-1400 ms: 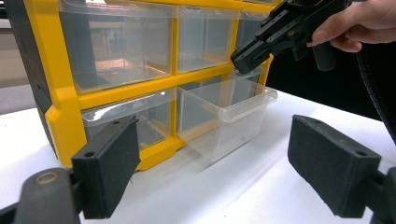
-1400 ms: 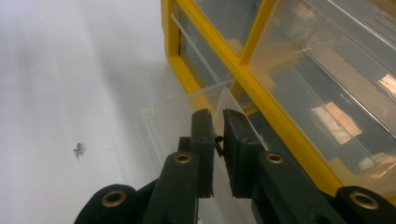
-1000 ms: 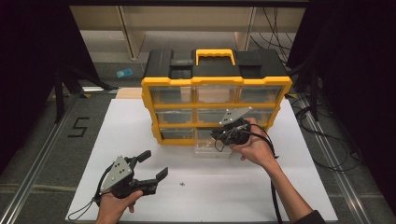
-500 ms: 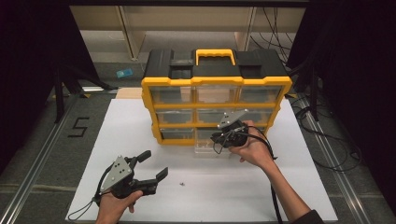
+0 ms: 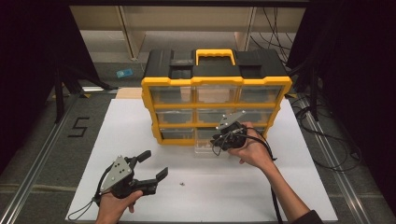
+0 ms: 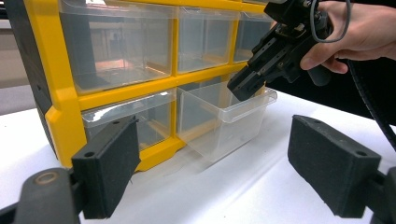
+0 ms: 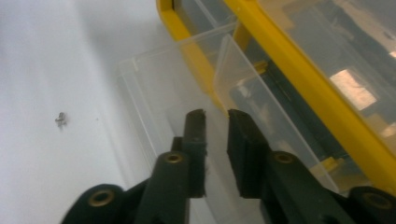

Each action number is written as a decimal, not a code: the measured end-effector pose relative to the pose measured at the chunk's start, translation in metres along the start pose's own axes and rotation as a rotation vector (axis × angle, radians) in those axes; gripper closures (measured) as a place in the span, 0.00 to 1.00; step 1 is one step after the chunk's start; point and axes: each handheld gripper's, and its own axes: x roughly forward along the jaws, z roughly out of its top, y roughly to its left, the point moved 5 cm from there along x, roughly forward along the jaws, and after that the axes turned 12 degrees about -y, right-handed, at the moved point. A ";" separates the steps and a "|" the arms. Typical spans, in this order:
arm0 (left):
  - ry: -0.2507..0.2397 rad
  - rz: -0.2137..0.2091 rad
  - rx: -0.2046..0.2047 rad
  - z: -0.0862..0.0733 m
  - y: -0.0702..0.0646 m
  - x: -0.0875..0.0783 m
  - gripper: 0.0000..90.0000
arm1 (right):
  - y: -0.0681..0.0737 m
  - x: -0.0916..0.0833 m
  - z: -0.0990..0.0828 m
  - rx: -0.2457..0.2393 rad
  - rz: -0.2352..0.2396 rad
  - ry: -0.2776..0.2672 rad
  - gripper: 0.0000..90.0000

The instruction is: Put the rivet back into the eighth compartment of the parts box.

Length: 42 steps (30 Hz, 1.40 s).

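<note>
Right tool (image 7: 215,116), jaws just eased narrowly apart, sits at the rim of the clear plastic drawer (image 6: 224,119), pulled half out of the yellow-framed organiser (image 5: 215,100), see-through, box-shaped.

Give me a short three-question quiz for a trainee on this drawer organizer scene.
1. True or false: the left gripper is holding the drawer.
2. Which drawer of the organizer is pulled out? A top left, B bottom middle, C middle right.
3. What lies on the white table between the two hands?

Key
1. False: it is open, away from the drawer.
2. B. The right gripper is at its front rim, and its fingers have just been opening. Whether the rim sits between them is unclear.
3. A small metal piece.
</note>
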 end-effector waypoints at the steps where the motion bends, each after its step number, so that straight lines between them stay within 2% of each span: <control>1: -0.001 -0.003 0.001 0.000 0.000 0.000 0.19 | 0.001 -0.001 0.001 0.017 -0.021 0.007 0.76; 2: -0.009 -0.009 -0.001 0.000 0.000 0.001 0.19 | 0.001 -0.002 0.003 0.017 -0.035 -0.004 0.72; 3: -0.009 -0.009 -0.001 0.000 0.000 0.001 0.19 | 0.001 -0.003 0.005 0.001 -0.028 -0.022 0.69; 5: -0.009 -0.007 -0.002 0.000 0.000 0.001 0.19 | 0.006 -0.007 0.012 0.002 -0.022 -0.052 0.63; 8: -0.002 -0.001 0.001 0.000 0.000 0.000 0.19 | 0.017 -0.011 0.025 -0.013 0.002 -0.099 0.54; 9: -0.002 -0.001 0.001 0.000 0.000 0.000 0.19 | 0.022 -0.012 0.029 -0.024 0.029 -0.101 0.52; 11: 0.001 -0.002 0.003 0.000 0.000 0.000 0.19 | 0.030 -0.011 0.034 -0.032 0.051 -0.110 0.49; 17: 0.001 0.002 0.000 0.000 0.000 0.000 0.19 | 0.050 -0.007 0.040 -0.068 0.102 -0.101 0.41; 20: -0.003 0.003 0.000 0.001 0.000 0.000 0.19 | 0.055 -0.005 0.041 -0.075 0.103 -0.095 0.40; 21: -0.003 0.002 0.000 0.001 0.000 -0.001 0.19 | 0.061 -0.004 0.041 -0.090 0.127 -0.083 0.40; 22: -0.003 0.002 0.000 0.001 0.000 -0.001 0.19 | 0.061 -0.004 0.041 -0.090 0.127 -0.083 0.40; 24: -0.003 0.002 0.000 0.001 0.000 -0.001 0.19 | 0.071 0.000 0.041 -0.106 0.148 -0.073 0.40; 28: -0.007 0.000 -0.003 0.001 0.000 0.000 0.19 | 0.083 0.007 0.039 -0.126 0.177 -0.051 0.37; 31: -0.007 -0.001 -0.002 0.001 0.000 0.000 0.19 | 0.089 0.012 0.036 -0.140 0.193 -0.033 0.36; 42: -0.011 0.000 -0.005 0.001 0.000 0.000 0.19 | 0.103 0.029 0.027 -0.147 0.217 0.017 0.35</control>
